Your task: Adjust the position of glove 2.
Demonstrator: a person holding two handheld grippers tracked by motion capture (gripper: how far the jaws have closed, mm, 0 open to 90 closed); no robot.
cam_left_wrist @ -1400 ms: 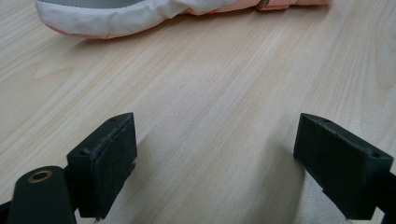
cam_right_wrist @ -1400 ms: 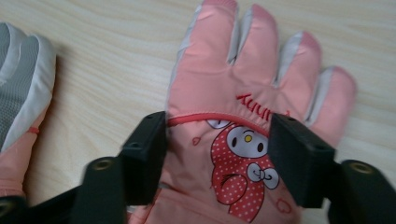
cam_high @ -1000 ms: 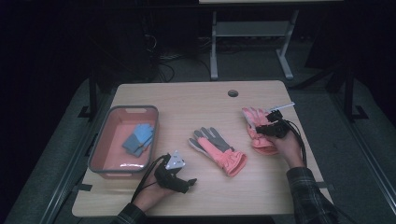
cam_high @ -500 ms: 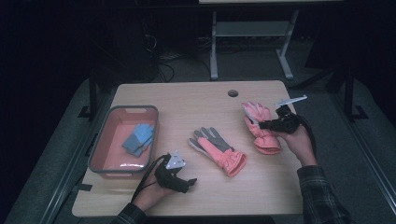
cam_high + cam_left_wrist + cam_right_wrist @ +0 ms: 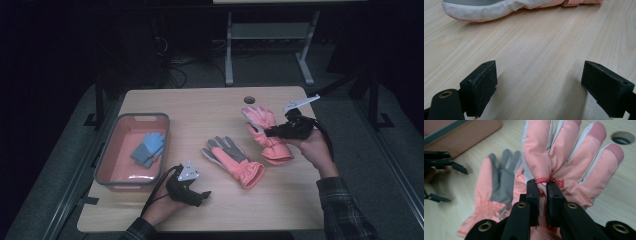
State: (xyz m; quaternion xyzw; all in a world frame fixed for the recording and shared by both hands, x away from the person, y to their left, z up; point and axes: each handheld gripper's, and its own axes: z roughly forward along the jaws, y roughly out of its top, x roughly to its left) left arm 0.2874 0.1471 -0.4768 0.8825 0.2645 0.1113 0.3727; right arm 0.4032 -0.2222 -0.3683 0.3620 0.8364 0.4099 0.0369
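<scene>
The right gripper (image 5: 272,132) pinches the far pink ski glove (image 5: 264,131) near the right side of the table (image 5: 210,107); in the right gripper view its jaws are pressed together on a small red-edged fold of fabric at the base of the glove's fingers (image 5: 541,180), and the glove looks partly lifted, its fingers pointing away toward the round cable hole (image 5: 249,99). The second pink glove (image 5: 233,161), grey palm up, lies flat at the middle of the table, apart from the gripped one. The left gripper (image 5: 200,195) rests low on the table near the front edge, just right of the pink bin (image 5: 116,150), and the left gripper view shows its jaws spread wide over bare wood with nothing between them, the cuff of the middle glove (image 5: 491,10) ahead. A folded blue glove (image 5: 148,148) already lies in the bin, so the job seems to be gathering gloves into it: judging from this, one item is stowed, one pink glove is in hand but well apart from the bin, and the other is untouched; both remain to be carried leftward and dropped in
</scene>
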